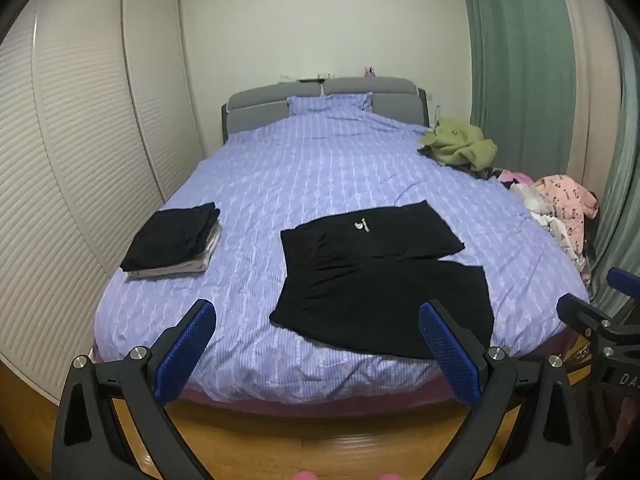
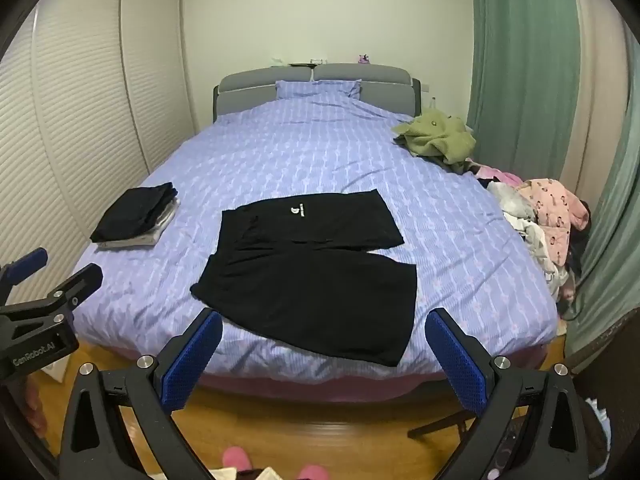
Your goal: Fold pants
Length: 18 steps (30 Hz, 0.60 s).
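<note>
Grippers hover over the wooden floor at the foot of the bed (image 1: 280, 168): left gripper (image 1: 318, 346) and right gripper (image 2: 324, 354), fingers spread wide, holding nothing. Beyond them, black pants (image 2: 316, 268) lie flat near the bed's foot edge. A folded clothes stack (image 1: 172, 242) sits toward the bed's left side, an olive-green garment (image 2: 436, 136) toward its far right.
</note>
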Each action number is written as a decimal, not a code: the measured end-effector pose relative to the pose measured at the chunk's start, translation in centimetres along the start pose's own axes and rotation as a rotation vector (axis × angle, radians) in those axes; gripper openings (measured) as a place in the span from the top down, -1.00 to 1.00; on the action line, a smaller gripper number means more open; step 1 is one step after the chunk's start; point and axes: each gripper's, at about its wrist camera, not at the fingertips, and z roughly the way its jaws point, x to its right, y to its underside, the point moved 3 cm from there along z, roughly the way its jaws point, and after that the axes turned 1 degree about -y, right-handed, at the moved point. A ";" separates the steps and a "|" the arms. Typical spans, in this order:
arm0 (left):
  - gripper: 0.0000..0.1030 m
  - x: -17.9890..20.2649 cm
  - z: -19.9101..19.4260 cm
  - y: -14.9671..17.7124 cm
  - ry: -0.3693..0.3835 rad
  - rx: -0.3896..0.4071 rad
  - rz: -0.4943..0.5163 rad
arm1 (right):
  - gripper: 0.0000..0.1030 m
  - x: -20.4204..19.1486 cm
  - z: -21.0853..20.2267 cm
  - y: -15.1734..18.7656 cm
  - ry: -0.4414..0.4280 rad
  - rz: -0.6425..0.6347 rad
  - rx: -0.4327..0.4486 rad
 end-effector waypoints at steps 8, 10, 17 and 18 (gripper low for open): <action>-1.00 -0.4 -0.5 -1.1 0.026 0.023 -0.011 | -0.99 -0.6 -1.0 -0.9 0.007 -0.011 0.020; -1.00 -0.1 -1.3 -0.5 0.028 0.034 -0.008 | -0.99 -0.7 -1.3 -1.1 0.008 -0.011 0.027; -1.00 0.0 -1.6 -0.6 0.025 0.034 -0.008 | -0.99 -0.1 -2.7 -1.0 0.008 -0.017 0.054; -1.00 0.0 -1.7 -0.7 0.023 0.036 -0.009 | -0.99 0.0 -2.7 -1.1 0.010 -0.018 0.056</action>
